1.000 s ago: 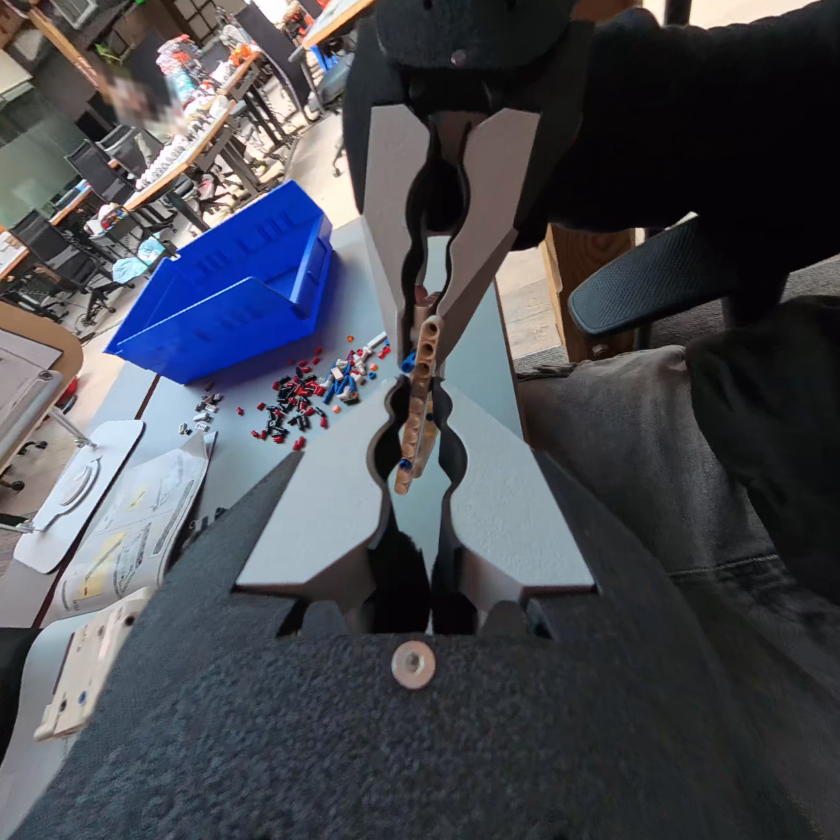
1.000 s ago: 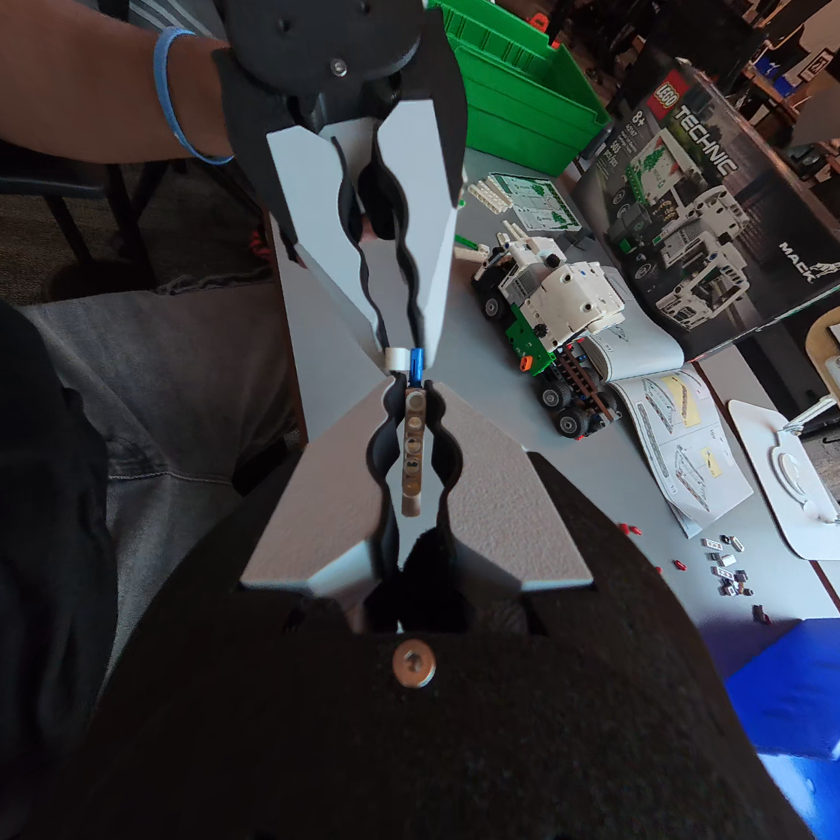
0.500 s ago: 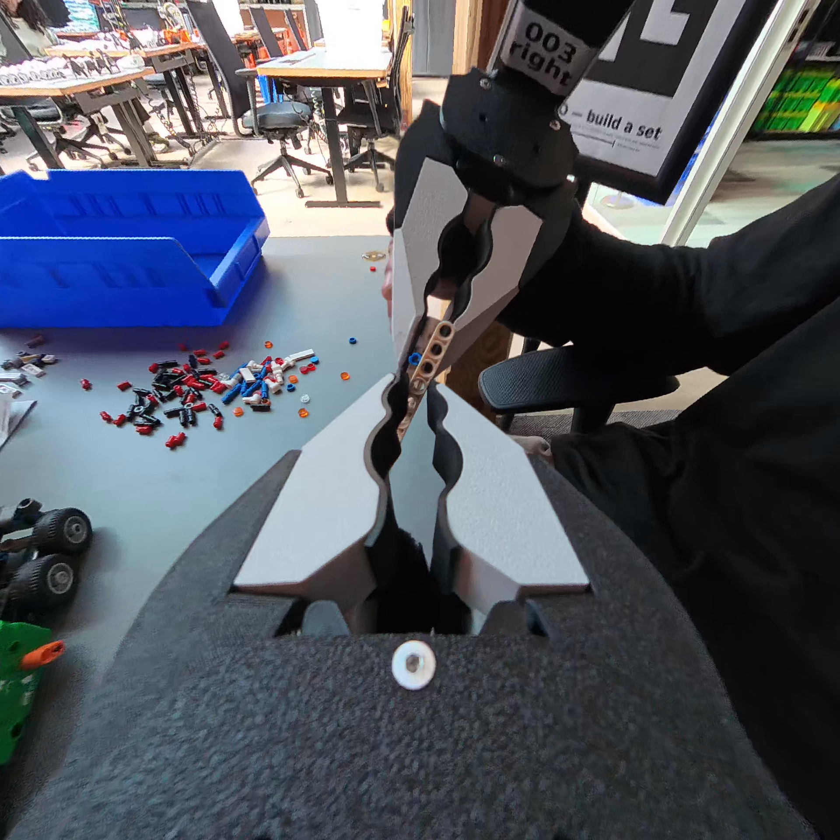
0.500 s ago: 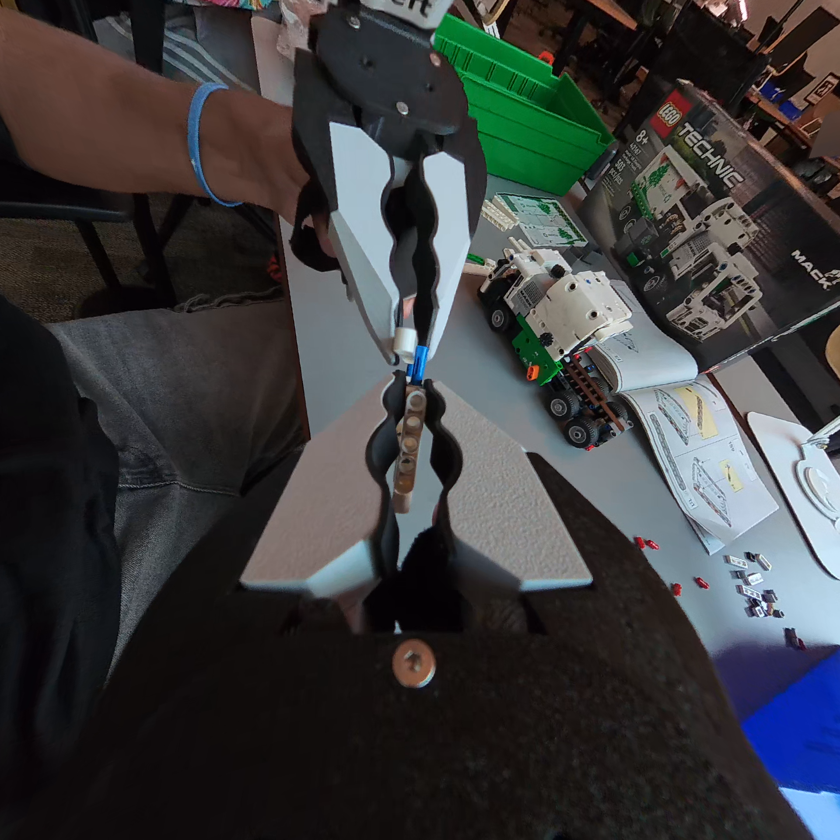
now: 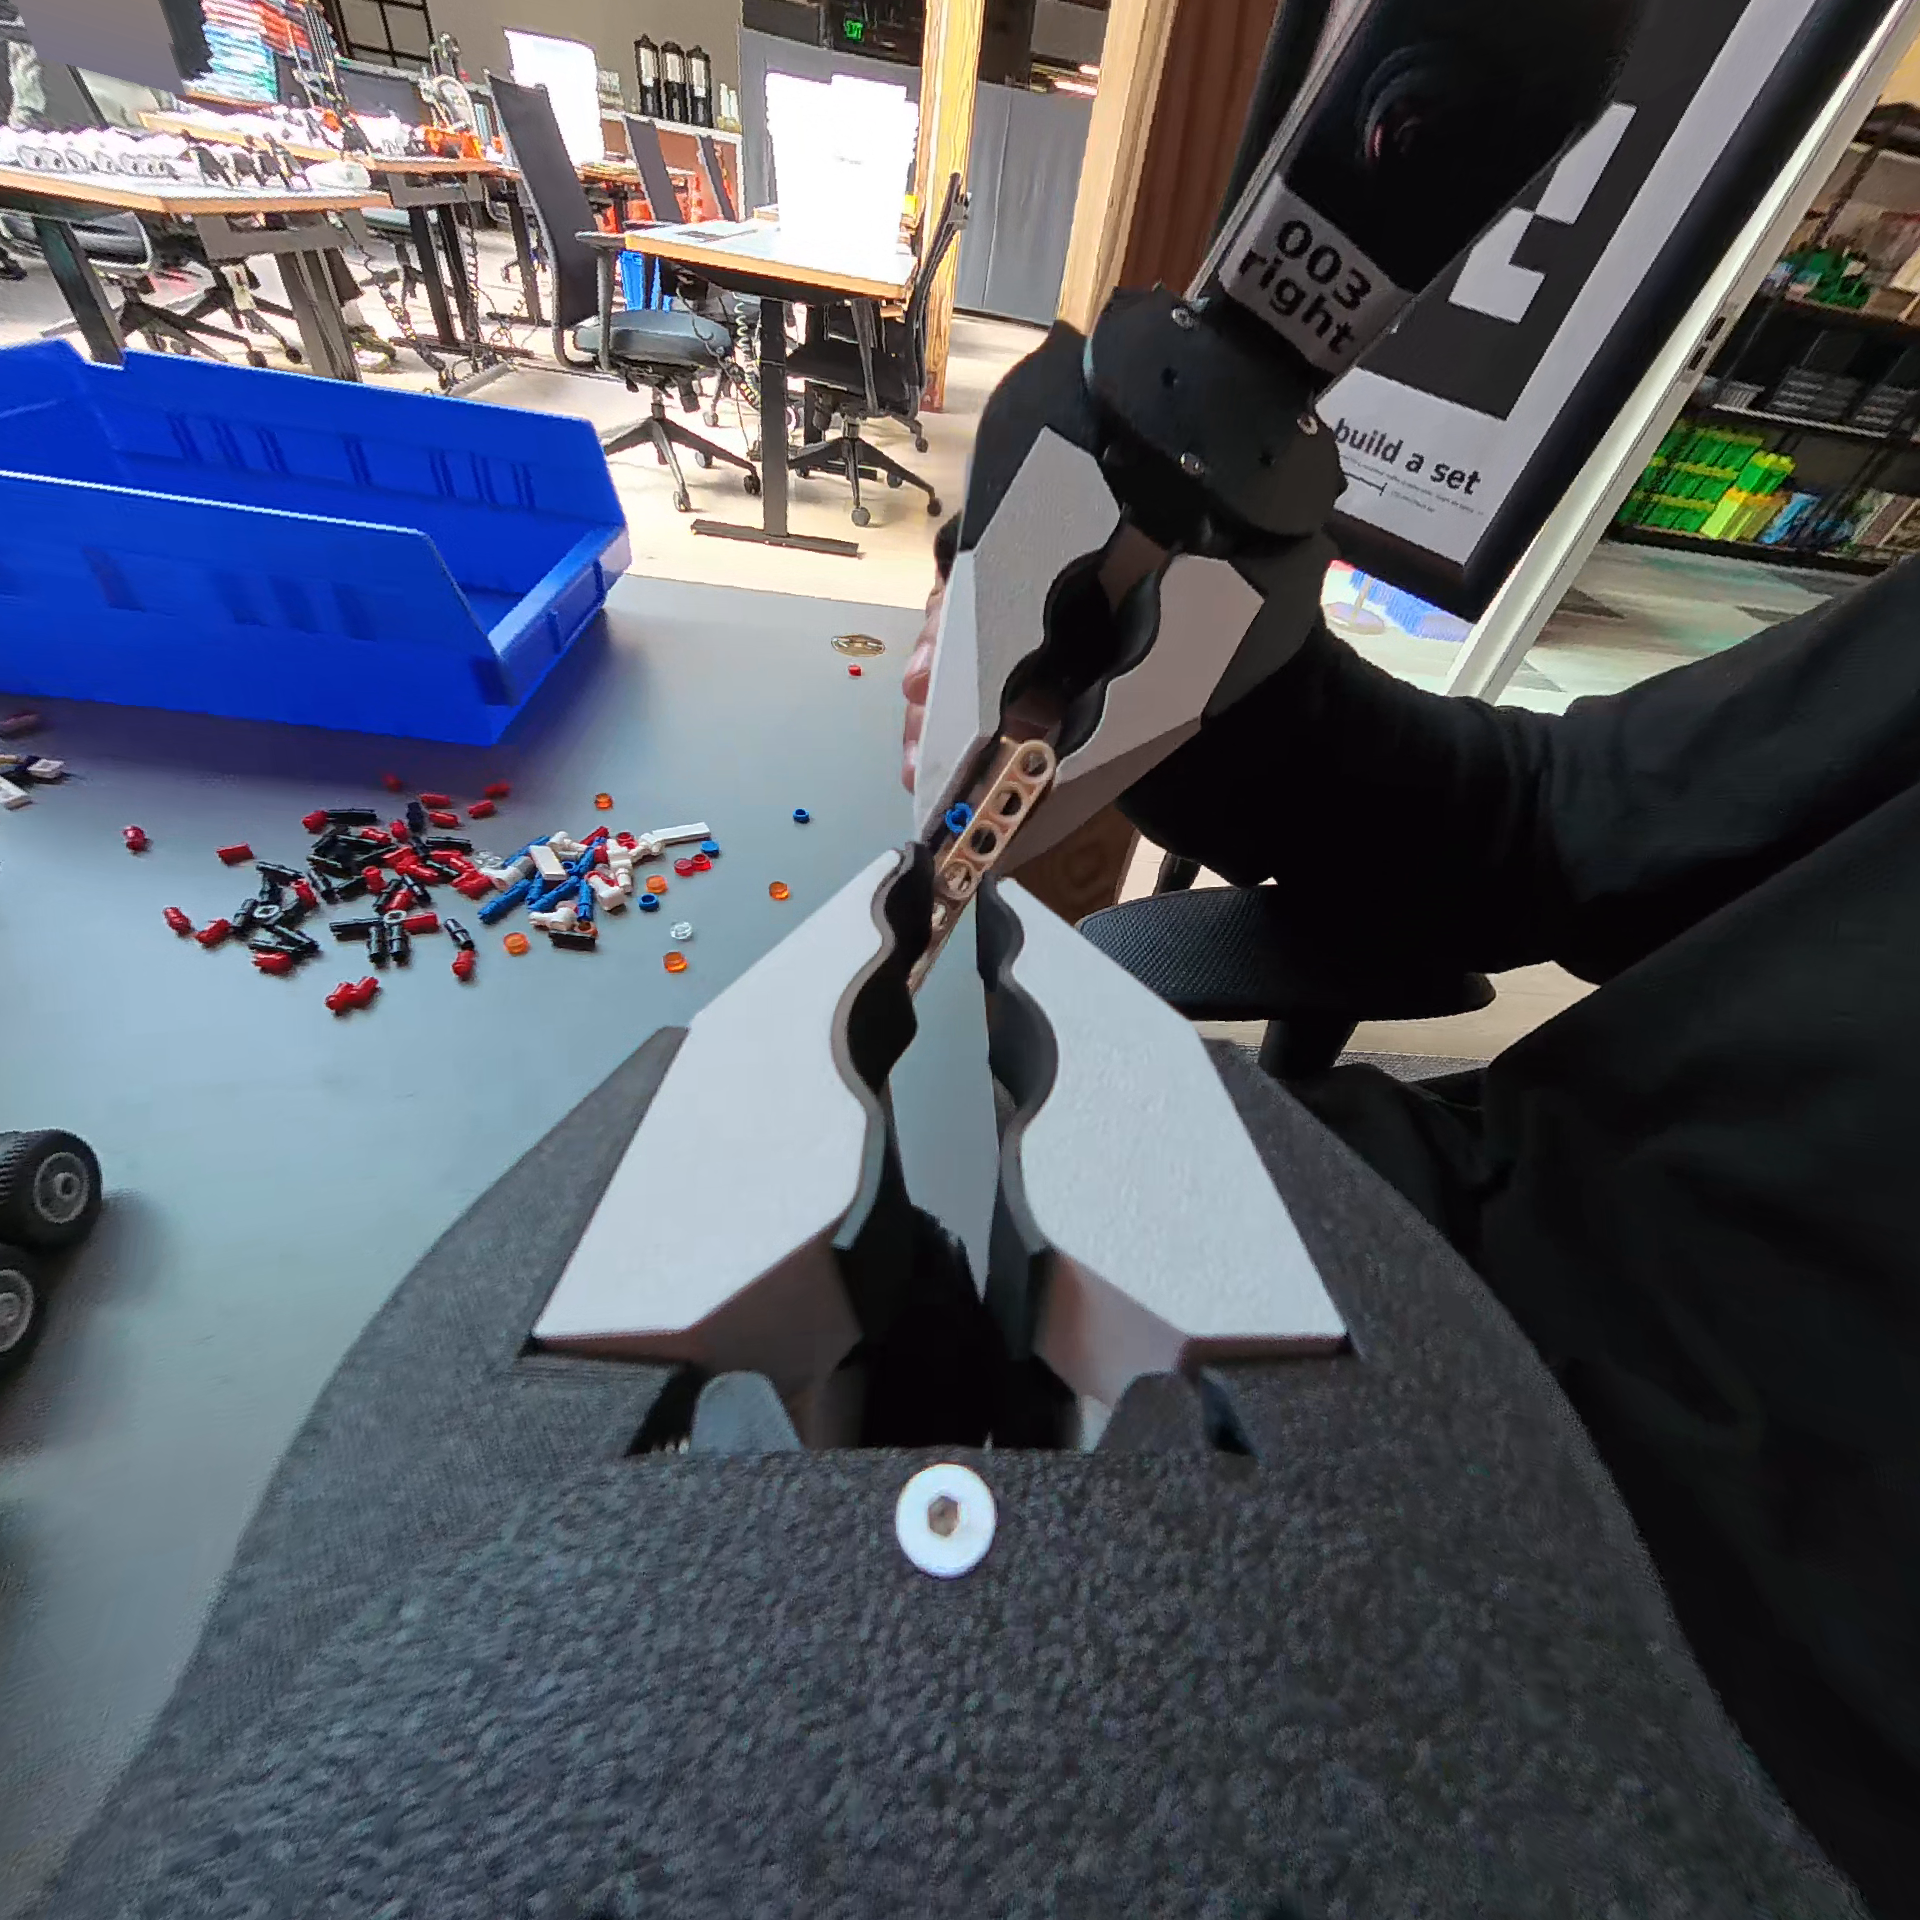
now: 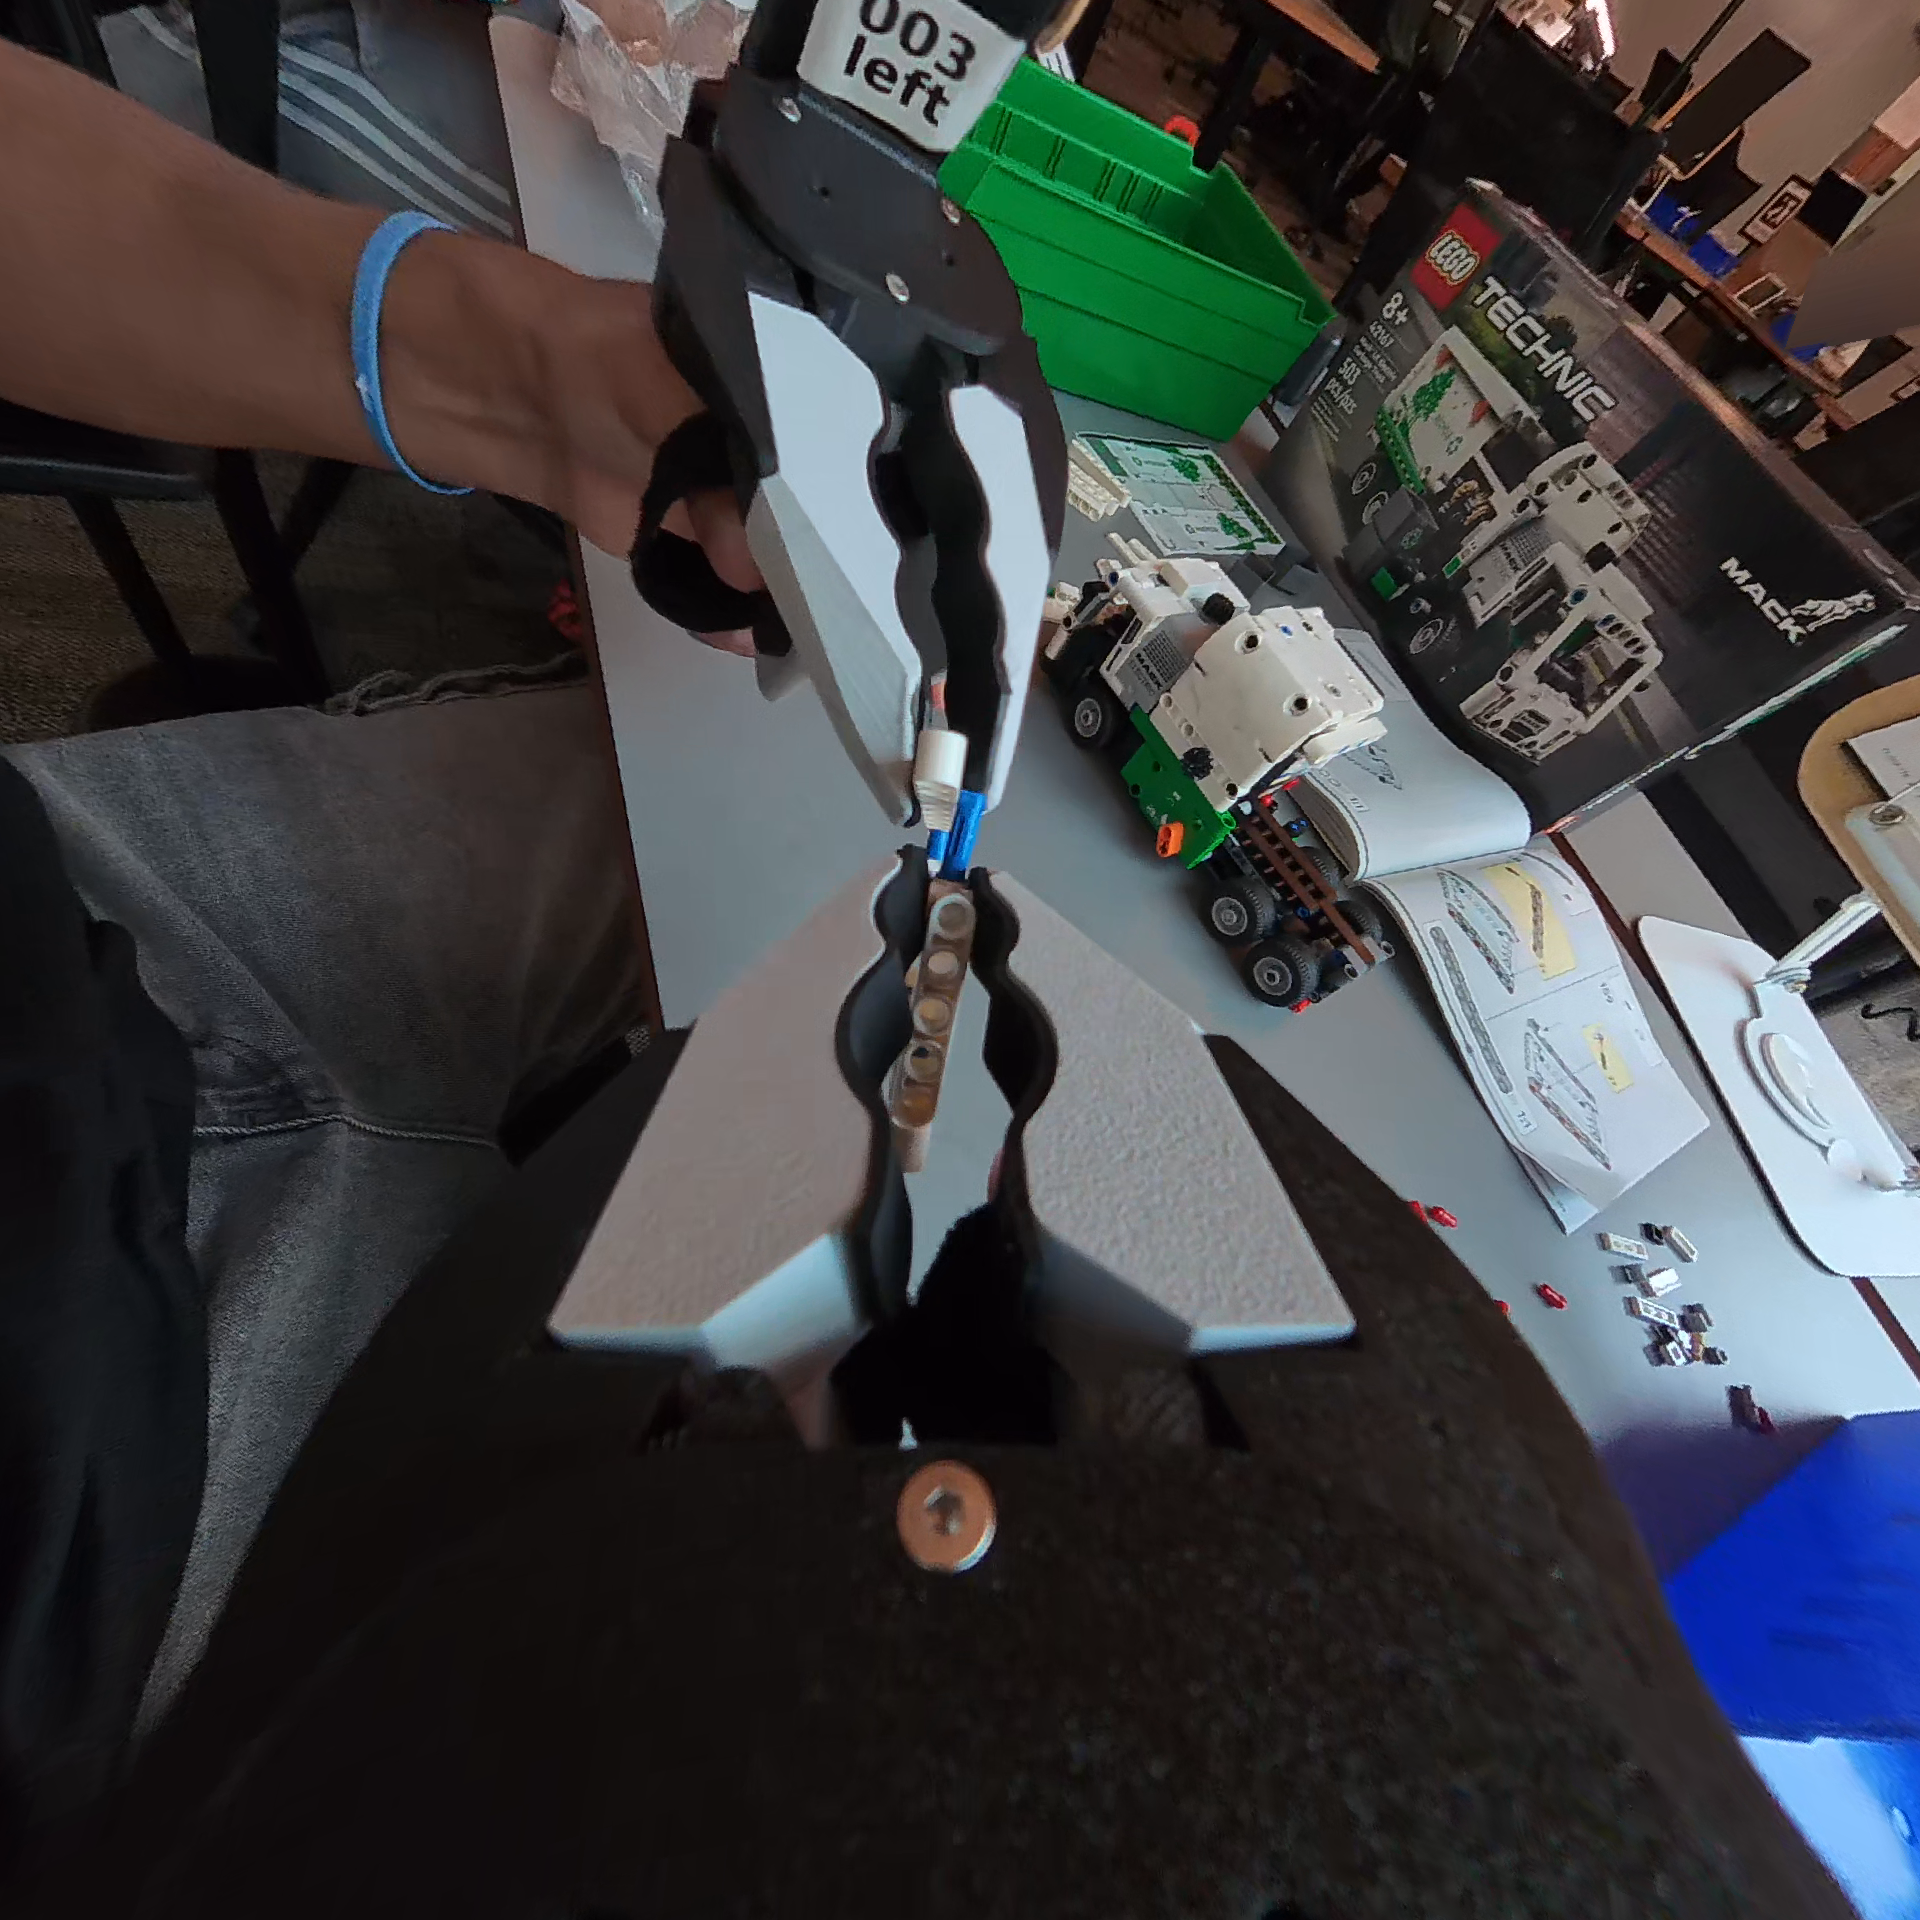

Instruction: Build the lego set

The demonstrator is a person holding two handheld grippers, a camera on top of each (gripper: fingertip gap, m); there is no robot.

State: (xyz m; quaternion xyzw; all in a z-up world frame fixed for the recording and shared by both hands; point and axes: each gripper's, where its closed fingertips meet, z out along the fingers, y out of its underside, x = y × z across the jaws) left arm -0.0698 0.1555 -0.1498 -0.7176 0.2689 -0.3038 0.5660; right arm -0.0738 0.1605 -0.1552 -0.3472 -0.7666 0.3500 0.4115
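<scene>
My right gripper (image 6: 945,878) is shut on a tan beam with holes (image 6: 930,1008), held lengthwise between its fingers. My left gripper (image 6: 940,805) comes from above, tip to tip with it. It is shut on a small white piece (image 6: 940,767) with a blue pin (image 6: 954,823), and the pin touches the beam's far end. In the left wrist view my left gripper (image 5: 951,883) meets the right gripper (image 5: 982,831). There the beam (image 5: 997,810) and the blue pin (image 5: 961,816) show. Both are held in the air beside the grey table's (image 5: 312,1091) edge, over a person's lap.
A pile of loose red, black and blue pieces (image 5: 436,883) lies before a blue bin (image 5: 312,582). A part-built white and green truck (image 6: 1226,727), an open instruction booklet (image 6: 1507,966), the set's box (image 6: 1558,499) and a green bin (image 6: 1122,281) stand on the table. The tips of both grippers are at nearly the same place.
Both grippers have tilted and swung together, so the left wrist view now looks level across the table. The blue pin stays at the beam's end. Both grips are unchanged.
</scene>
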